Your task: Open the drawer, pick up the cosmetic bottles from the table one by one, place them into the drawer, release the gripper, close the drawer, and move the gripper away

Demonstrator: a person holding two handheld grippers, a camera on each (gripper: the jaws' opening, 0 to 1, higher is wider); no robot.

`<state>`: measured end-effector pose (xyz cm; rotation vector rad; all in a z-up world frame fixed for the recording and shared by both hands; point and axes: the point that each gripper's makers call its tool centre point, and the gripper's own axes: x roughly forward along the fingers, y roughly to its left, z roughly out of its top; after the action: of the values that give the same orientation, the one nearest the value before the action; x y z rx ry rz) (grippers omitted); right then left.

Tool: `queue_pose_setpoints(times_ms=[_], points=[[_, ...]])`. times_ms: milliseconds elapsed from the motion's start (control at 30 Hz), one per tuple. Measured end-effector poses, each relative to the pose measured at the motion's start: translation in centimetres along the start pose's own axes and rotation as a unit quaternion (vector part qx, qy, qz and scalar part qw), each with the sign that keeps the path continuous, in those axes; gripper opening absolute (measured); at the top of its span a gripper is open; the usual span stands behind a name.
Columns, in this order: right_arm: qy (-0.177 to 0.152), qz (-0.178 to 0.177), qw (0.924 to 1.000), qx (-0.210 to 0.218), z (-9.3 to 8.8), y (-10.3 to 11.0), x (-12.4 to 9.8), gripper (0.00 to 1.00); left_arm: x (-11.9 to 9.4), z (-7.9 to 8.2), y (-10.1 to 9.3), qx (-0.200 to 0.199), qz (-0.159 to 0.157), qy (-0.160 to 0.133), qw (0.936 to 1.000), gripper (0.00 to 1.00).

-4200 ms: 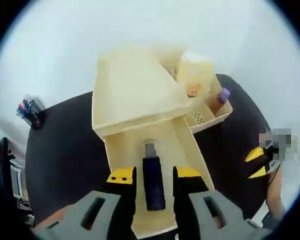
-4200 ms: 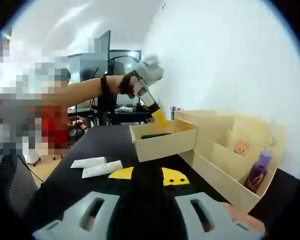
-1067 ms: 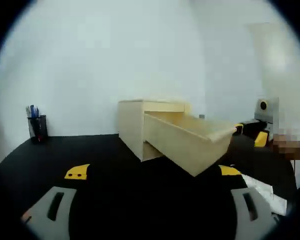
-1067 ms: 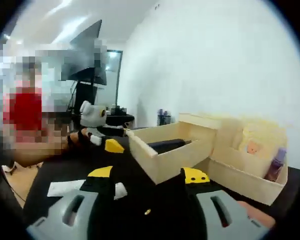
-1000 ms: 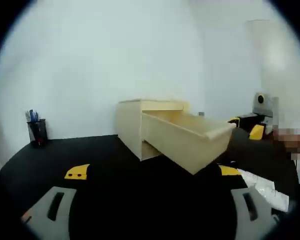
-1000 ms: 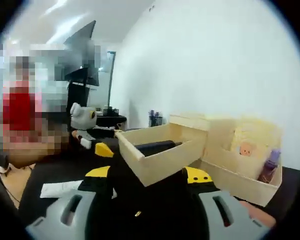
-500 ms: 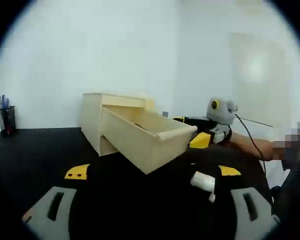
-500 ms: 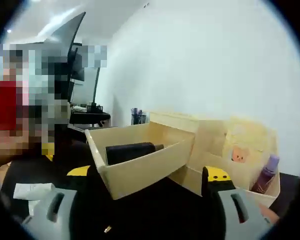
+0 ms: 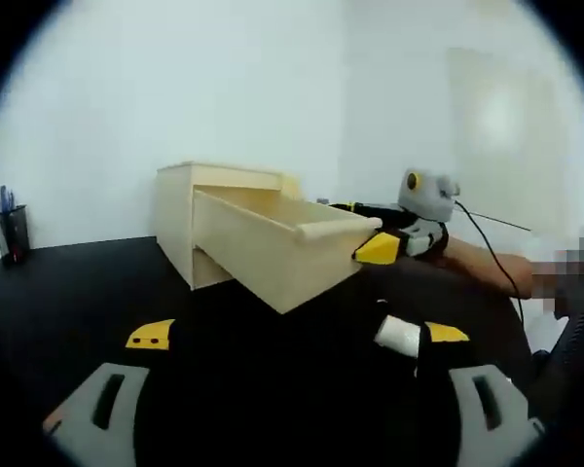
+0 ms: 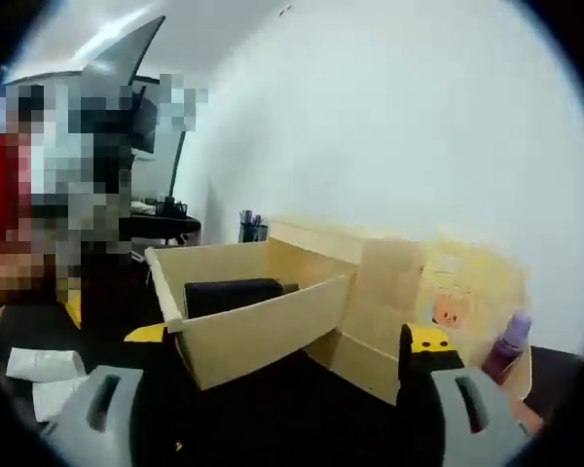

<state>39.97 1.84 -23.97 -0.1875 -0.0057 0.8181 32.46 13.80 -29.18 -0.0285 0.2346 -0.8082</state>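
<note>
The pale wooden drawer (image 9: pixel 273 255) stands pulled out of its cabinet (image 9: pixel 180 209). In the right gripper view a dark bottle (image 10: pixel 232 292) lies inside the drawer (image 10: pixel 263 336). My right gripper (image 10: pixel 286 336) is open wide, with the drawer's front panel close ahead between its jaws. From the left gripper view, the right gripper (image 9: pixel 389 245) sits at the drawer's front corner. My left gripper (image 9: pixel 298 334) is open and empty, low over the black table, back from the drawer. A white tube (image 9: pixel 399 334) lies by its right jaw.
White tubes (image 10: pixel 37 375) lie on the black table (image 9: pixel 78 292) at the left of the right gripper view. A wooden organizer (image 10: pixel 438 311) holding a purple bottle (image 10: pixel 511 341) stands right of the drawer. A pen holder (image 9: pixel 10 233) stands at the far left. A person's arm (image 9: pixel 487 268) reaches in from the right.
My left gripper has let go of the dark bottle into the drawer and drawn back, open. My right gripper has opened wide and come closer to the drawer's front.
</note>
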Motion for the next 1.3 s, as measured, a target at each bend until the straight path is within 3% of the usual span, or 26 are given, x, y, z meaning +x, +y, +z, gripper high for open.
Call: queue_pose_setpoints(times_ms=[67, 233, 600, 1300], points=[[-0.003, -0.015, 0.9999, -0.006, 0.2, -0.9, 0.1, 0.82, 0.0, 0.0, 0.0, -0.001, 0.0, 0.001, 1.0, 0.96], [0.0, -0.021, 0.9998, -0.008, 0.3, -1.6, 0.8, 0.88, 0.3, -0.4, 0.0, 0.004, 0.002, 0.008, 1.0, 0.96], [0.002, -0.046, 0.9987, -0.019, 0.7, -3.2, 2.6, 0.84, 0.5, -0.6, -0.1, 0.01, 0.002, 0.013, 0.9999, 0.96], [0.005, -0.031, 0.9995, -0.003, 0.5, -6.1, 6.4, 0.78, 0.9, -1.1, -0.8, 0.02, -0.009, 0.026, 0.9994, 0.94]])
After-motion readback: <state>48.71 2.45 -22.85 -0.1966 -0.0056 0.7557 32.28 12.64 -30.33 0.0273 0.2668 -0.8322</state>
